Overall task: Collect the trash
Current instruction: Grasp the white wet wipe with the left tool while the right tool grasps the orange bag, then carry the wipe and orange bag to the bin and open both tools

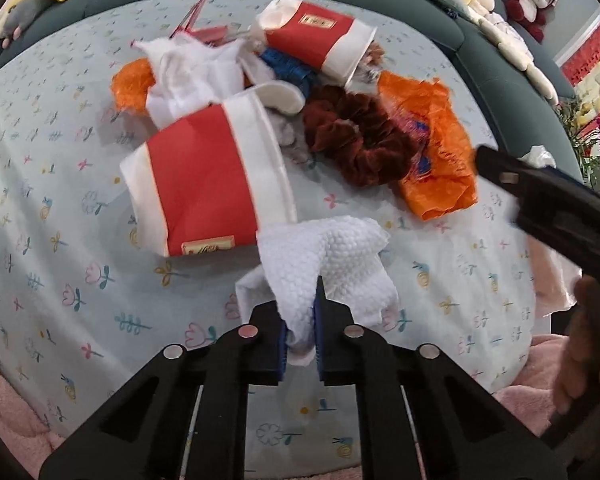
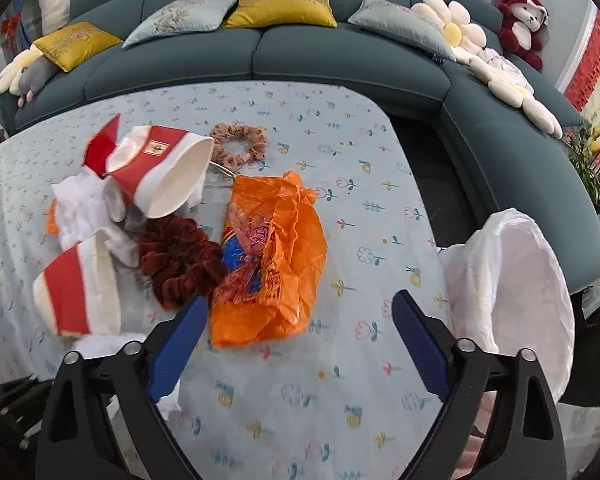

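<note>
Floral-printed tablecloth (image 2: 340, 152) covers the work surface, with a teal sofa (image 2: 340, 56) behind it. Left gripper (image 1: 300, 320) is clamped on a white embossed paper towel (image 1: 332, 256), which sits just on the near side of the large red-and-white paper cup (image 1: 204, 184) lying on its side. Beyond that cup: a dark red scrunchie (image 1: 356, 140), an orange plastic bag (image 1: 432, 152), a second cup (image 1: 320, 40) and crumpled white tissue (image 1: 188, 68). Right gripper (image 2: 300, 344) stands wide apart, holding nothing, near the orange bag. Only the right wrist view shows a white bin liner (image 2: 516, 280) at the table's right edge and a beige scrunchie (image 2: 240, 140) behind the second cup.
</note>
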`<action>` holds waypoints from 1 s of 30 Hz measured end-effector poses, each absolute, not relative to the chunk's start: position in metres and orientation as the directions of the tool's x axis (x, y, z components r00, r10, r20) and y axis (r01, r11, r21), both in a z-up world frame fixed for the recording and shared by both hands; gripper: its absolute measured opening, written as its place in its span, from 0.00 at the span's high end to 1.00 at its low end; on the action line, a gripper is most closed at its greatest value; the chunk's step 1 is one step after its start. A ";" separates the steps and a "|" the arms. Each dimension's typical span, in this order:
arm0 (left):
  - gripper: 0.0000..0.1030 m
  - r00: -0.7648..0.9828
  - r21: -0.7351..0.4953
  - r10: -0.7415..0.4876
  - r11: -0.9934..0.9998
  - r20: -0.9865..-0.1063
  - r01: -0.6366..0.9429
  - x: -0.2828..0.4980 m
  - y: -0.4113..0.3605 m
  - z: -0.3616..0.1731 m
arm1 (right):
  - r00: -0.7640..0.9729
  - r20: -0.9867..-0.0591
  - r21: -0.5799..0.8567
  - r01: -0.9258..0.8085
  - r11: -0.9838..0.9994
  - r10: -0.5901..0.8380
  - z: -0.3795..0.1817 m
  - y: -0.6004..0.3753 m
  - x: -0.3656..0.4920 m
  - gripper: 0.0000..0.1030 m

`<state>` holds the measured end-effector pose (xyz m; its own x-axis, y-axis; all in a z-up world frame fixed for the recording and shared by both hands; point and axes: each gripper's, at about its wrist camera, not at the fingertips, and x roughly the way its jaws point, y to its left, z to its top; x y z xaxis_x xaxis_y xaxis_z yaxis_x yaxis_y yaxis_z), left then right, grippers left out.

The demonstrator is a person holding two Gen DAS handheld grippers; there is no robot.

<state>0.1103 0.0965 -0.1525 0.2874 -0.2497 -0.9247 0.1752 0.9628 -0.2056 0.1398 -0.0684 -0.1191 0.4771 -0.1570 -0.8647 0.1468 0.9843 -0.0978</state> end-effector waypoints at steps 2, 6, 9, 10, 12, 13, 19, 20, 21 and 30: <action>0.91 0.305 -0.195 -0.246 0.963 -0.920 0.189 0.110 0.094 -0.147 | 0.461 -0.874 -0.093 0.151 0.984 -0.154 -0.127 -0.071 0.147 0.24; 0.91 0.317 -0.200 -0.254 0.961 -0.914 0.194 0.111 0.092 -0.142 | 0.438 -0.887 -0.086 0.155 0.984 -0.146 -0.141 -0.073 0.157 0.30; 0.91 0.319 -0.199 -0.251 0.962 -0.914 0.187 0.116 0.091 -0.140 | 0.410 -0.903 -0.073 0.141 0.987 -0.126 -0.153 -0.074 0.163 0.44; 0.91 0.320 -0.198 -0.250 0.962 -0.914 0.187 0.119 0.092 -0.138 | 0.403 -0.908 -0.067 0.139 0.988 -0.118 -0.156 -0.075 0.164 0.49; 0.91 0.323 -0.196 -0.249 0.963 -0.913 0.187 0.122 0.090 -0.135 | 0.378 -0.922 -0.034 0.138 0.990 -0.084 -0.165 -0.078 0.164 0.67; 0.91 0.326 -0.193 -0.247 0.963 -0.912 0.189 0.122 0.090 -0.134 | 0.372 -0.926 -0.020 0.140 0.990 -0.071 -0.167 -0.080 0.164 0.71; 0.91 0.344 -0.172 -0.232 0.965 -0.910 0.197 0.128 0.083 -0.127 | 0.396 -0.918 0.042 0.150 0.988 -0.021 -0.156 -0.087 0.146 0.83; 0.91 0.347 -0.170 -0.232 0.965 -0.909 0.200 0.128 0.082 -0.125 | 0.400 -0.917 0.045 0.150 0.988 -0.019 -0.153 -0.088 0.142 0.84; 0.91 0.352 -0.166 -0.230 0.965 -0.907 0.204 0.128 0.078 -0.123 | 0.407 -0.913 0.045 0.153 0.987 -0.021 -0.148 -0.090 0.138 0.84; 0.91 0.395 -0.132 -0.232 0.955 -0.889 0.265 0.110 0.043 -0.100 | 0.474 -0.880 0.066 0.189 0.980 -0.032 -0.105 -0.114 0.095 0.84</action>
